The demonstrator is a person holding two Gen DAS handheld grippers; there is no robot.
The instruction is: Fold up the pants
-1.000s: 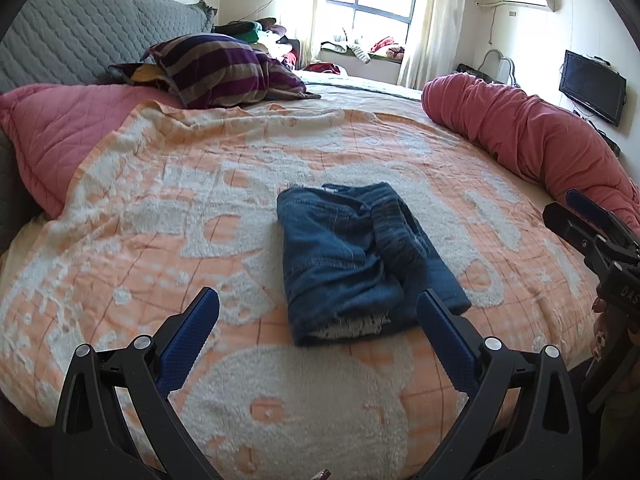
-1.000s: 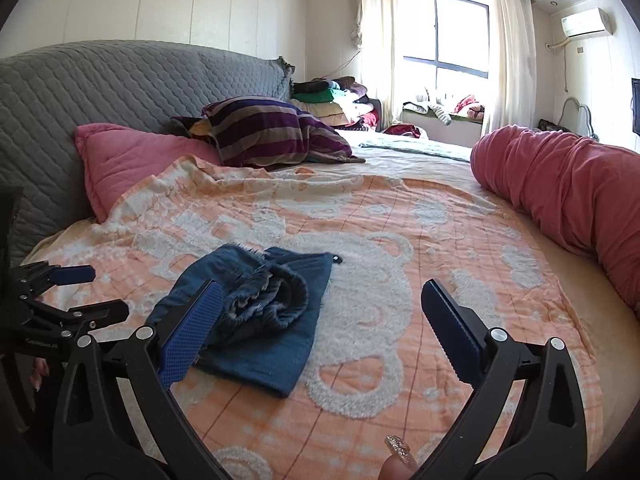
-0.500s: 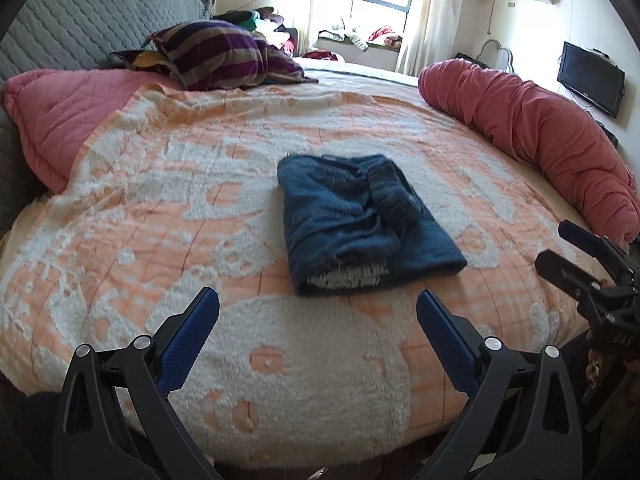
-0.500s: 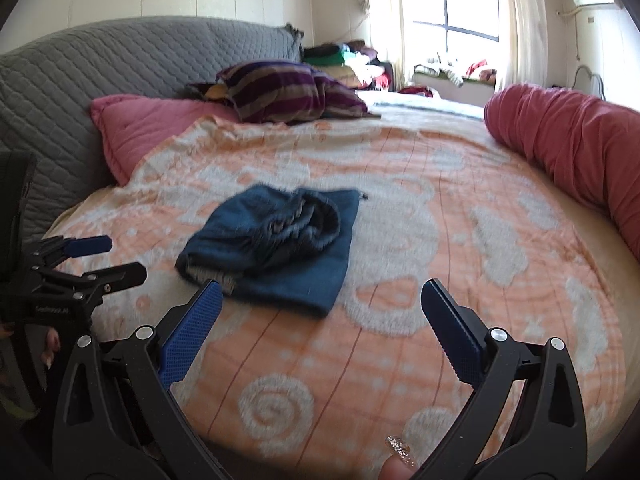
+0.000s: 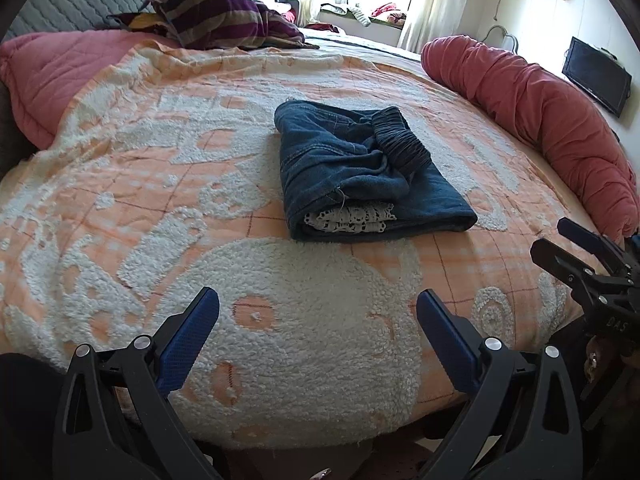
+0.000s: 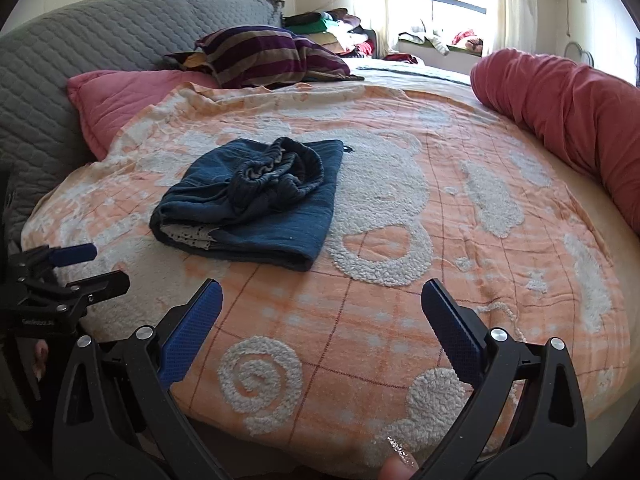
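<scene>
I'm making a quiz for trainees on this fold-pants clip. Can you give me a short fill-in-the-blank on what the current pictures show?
1. The folded pants lie on the orange and white ____.
2. Both the left gripper and the right gripper have their jaws ____.
3. The trim peeking from the folded pants' near edge is ____ lace.
4. The long roll along the bed's edge is ____.

Missing words: blanket; open; white; red

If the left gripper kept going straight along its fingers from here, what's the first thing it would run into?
Probably the orange-and-white blanket just ahead of the open left gripper, since the view looks down onto the bed. If it skimmed above that, the folded pants come next; depth is hard to judge.
</scene>
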